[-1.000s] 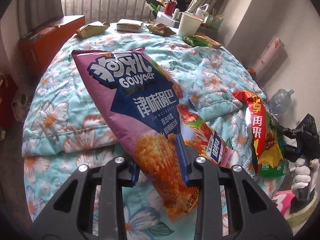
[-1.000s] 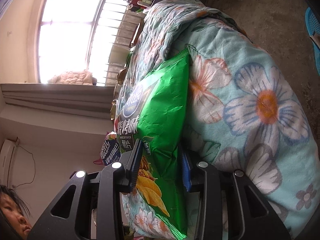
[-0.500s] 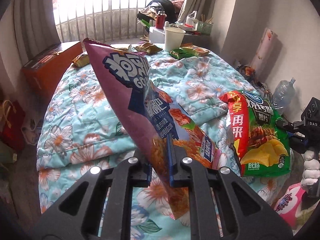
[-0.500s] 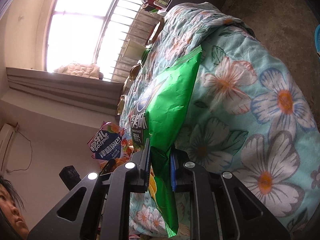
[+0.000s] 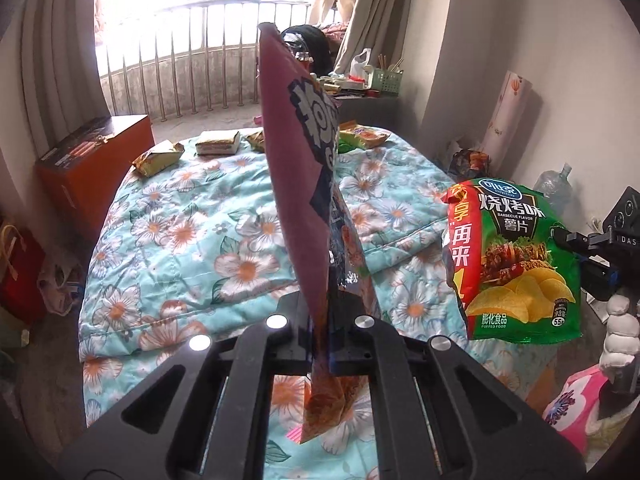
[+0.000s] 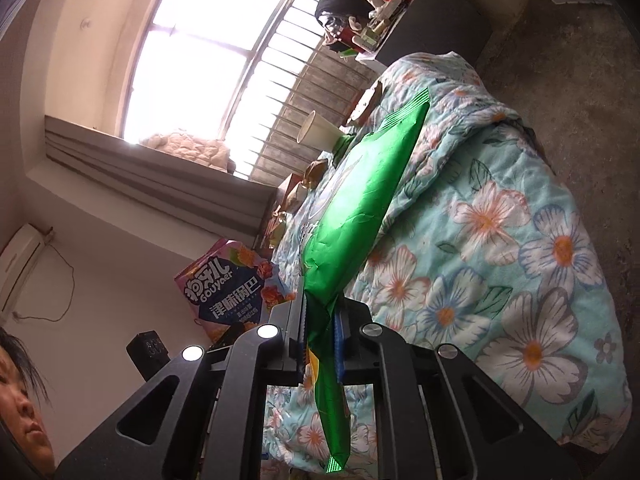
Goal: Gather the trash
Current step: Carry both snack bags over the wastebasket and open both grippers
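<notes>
My left gripper [image 5: 320,320] is shut on a purple snack bag [image 5: 298,184] and holds it upright, edge-on, above the flowered quilt [image 5: 180,236]. The purple bag also shows in the right wrist view [image 6: 232,284]. My right gripper [image 6: 320,328] is shut on a green chip bag [image 6: 360,204], lifted off the quilt [image 6: 500,260]. The green bag also shows at the right of the left wrist view [image 5: 516,260], with the right gripper [image 5: 592,256] behind it.
Small wrappers [image 5: 158,160] and a flat packet [image 5: 218,143] lie at the quilt's far end. A white paper cup [image 6: 318,132] stands there too. An orange box [image 5: 92,168] stands at the left. A water bottle [image 5: 556,188] and a cluttered shelf [image 5: 368,84] are at the right.
Both grippers closed on their bags and lifted them. The purple bag rose from lying flat to upright. The green bag came up off the quilt's edge.
</notes>
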Action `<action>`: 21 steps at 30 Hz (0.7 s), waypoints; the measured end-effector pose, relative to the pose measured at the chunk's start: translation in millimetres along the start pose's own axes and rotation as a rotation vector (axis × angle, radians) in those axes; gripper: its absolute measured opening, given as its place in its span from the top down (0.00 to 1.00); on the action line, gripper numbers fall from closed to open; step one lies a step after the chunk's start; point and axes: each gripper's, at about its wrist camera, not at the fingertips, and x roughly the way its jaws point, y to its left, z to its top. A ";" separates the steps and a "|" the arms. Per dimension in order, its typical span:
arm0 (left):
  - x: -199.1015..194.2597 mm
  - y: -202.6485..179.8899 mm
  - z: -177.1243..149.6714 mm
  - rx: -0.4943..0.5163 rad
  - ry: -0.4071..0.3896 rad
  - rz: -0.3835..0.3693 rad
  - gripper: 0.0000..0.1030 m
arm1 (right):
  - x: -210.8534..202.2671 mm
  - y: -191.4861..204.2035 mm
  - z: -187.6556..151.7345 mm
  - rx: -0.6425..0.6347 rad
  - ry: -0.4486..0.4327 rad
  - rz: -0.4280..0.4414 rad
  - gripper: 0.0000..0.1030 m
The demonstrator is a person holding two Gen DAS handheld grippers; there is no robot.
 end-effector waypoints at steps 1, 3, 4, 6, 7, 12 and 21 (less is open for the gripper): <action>-3.3 -5.6 4.9 0.012 -0.016 -0.016 0.97 | -12.1 3.1 3.4 -0.012 -0.031 -0.008 0.90; -6.0 -18.2 17.2 0.034 -0.042 -0.057 0.97 | -41.8 8.9 10.6 -0.038 -0.103 -0.031 0.90; -6.4 -26.9 24.7 0.048 -0.051 -0.087 0.97 | -58.7 11.8 15.0 -0.052 -0.142 -0.046 0.90; -3.2 -47.6 40.2 0.075 -0.063 -0.152 0.97 | -95.7 16.5 20.6 -0.086 -0.232 -0.109 0.90; -0.4 -60.5 48.0 0.094 -0.067 -0.183 0.97 | -115.2 17.3 22.7 -0.103 -0.278 -0.150 0.90; 18.2 -136.7 76.4 0.198 -0.073 -0.323 0.97 | -198.8 12.0 32.1 -0.176 -0.472 -0.450 0.90; 86.8 -255.9 83.2 0.314 0.036 -0.474 0.97 | -233.5 -92.1 63.8 -0.018 -0.531 -0.705 0.90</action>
